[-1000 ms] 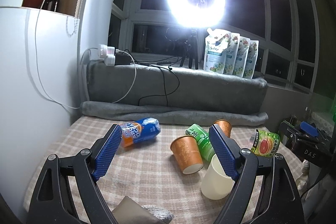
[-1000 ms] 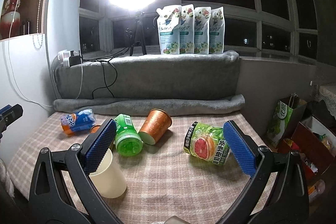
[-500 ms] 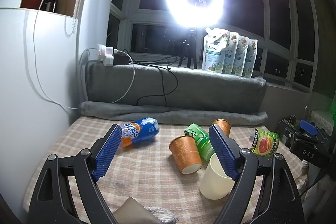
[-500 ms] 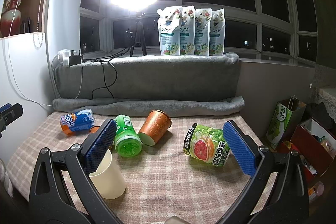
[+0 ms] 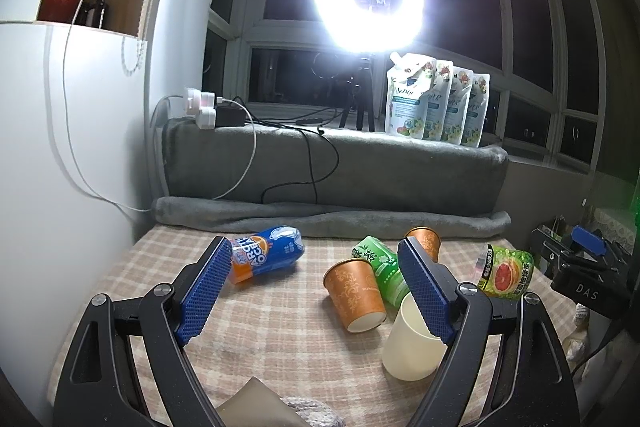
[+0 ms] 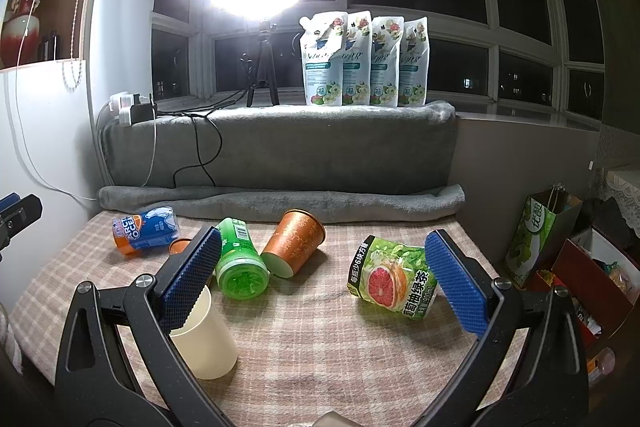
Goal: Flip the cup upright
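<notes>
Left gripper [image 5: 316,287] and right gripper [image 6: 320,281] both hover with jaws wide apart, holding nothing. A cream cup [image 6: 202,337] stands upright on the checked surface [image 6: 320,347]; two orange cups lie on their sides. The left view shows the nearer orange cup [image 5: 356,295] whole, while the right view shows only a sliver of it but gives the farther orange cup [image 6: 294,241] in full

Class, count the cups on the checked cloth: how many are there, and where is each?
3. A cream cup stands upright nearest; one orange cup lies beside the green bottle; another orange cup lies on that bottle's other side. More may be hidden.
</notes>
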Motion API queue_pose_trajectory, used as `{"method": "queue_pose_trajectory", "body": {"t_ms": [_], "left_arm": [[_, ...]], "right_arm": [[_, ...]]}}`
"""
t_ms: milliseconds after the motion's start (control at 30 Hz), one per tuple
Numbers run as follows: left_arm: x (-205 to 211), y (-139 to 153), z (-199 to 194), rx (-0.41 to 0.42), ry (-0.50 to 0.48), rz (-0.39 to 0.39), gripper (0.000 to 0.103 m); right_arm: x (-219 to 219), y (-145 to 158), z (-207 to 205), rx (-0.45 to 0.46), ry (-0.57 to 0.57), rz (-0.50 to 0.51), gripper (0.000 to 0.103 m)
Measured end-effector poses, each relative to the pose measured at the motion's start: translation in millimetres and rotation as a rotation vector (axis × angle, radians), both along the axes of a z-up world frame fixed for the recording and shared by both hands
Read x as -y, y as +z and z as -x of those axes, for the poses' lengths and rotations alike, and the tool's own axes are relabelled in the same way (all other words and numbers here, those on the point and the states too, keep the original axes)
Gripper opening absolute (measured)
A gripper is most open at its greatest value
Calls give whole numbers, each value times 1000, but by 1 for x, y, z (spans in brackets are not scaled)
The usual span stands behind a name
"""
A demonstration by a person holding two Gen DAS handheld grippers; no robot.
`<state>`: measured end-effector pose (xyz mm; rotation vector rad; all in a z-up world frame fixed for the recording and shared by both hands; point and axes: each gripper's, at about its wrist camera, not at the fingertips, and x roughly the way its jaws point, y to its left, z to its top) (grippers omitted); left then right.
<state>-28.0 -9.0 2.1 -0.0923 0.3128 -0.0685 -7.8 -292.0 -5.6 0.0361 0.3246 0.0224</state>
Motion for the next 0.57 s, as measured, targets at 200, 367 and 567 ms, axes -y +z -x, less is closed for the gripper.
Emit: {"method": "queue_pose_trajectory", "body": {"t_ms": [200, 367, 567], "left_arm": [[-1, 0, 0, 4, -1, -8, 85], [0, 1, 0, 3, -3, -9, 85], [-3, 3, 0, 18, 6, -16, 85]], "right_arm": [[0, -1, 0, -2, 2, 3, 103], [1, -2, -2, -5, 6, 5, 103], [1, -3, -3, -7, 9, 7, 103]]}}
